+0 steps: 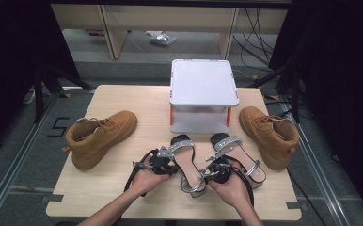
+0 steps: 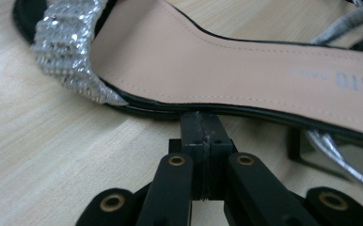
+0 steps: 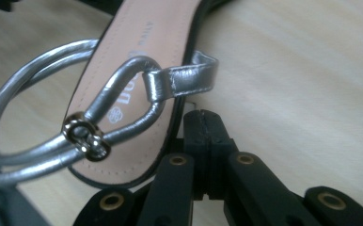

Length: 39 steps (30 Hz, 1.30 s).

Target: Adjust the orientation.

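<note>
From above, we hold the left gripper beside the left sandal and the right gripper at the heel end of the right sandal, both near our edge of the table. Only the close views show how the jaws stand. In the left gripper view, the left gripper has its jaws pressed flat together with nothing between them, the tips just under the black sole edge of the left sandal; whether they touch it we cannot tell. In the right gripper view, the right gripper is likewise closed on nothing, tips just below the silver strap of the right sandal.

The high view alone gives the surroundings. A bare strip of wood lies between the grippers and the near table edge. Outward of the left gripper sits a tan boot, and outward of the right gripper sits another tan boot, close to the table's side edge. Beyond the sandals' toes stands a white box at the far edge, so room ahead is tight.
</note>
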Each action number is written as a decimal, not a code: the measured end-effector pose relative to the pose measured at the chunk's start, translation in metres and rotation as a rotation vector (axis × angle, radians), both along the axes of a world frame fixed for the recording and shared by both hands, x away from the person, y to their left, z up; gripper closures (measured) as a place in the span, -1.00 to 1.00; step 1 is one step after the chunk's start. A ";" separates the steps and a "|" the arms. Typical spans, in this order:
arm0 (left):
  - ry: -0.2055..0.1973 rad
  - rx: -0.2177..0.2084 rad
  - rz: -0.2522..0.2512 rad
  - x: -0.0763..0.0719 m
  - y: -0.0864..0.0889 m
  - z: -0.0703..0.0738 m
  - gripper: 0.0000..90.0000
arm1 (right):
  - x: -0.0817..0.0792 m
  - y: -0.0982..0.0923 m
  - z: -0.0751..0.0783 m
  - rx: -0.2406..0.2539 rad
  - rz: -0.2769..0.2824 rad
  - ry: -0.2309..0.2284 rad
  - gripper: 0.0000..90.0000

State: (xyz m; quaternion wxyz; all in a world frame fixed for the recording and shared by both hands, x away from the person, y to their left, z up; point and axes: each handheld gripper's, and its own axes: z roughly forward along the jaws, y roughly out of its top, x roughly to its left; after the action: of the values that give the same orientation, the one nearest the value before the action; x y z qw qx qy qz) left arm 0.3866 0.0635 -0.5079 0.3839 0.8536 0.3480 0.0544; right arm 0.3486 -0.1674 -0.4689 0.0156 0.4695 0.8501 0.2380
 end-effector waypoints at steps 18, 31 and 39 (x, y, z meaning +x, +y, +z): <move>-0.017 -0.042 0.021 0.003 0.009 -0.002 0.98 | -0.002 0.009 -0.007 0.087 0.034 0.042 0.89; -0.134 -0.216 0.084 -0.002 0.046 0.015 0.81 | 0.009 -0.032 0.017 0.149 -0.124 -0.053 0.35; -0.158 -0.224 0.103 0.000 0.051 0.022 0.76 | 0.006 -0.026 0.017 0.160 -0.190 -0.115 0.07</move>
State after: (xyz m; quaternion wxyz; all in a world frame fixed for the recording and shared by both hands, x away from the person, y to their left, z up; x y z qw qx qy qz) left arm 0.3863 0.1149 -0.4859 0.4997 0.7793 0.3641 0.1016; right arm 0.3543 -0.1932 -0.4518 0.0494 0.5330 0.7780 0.3290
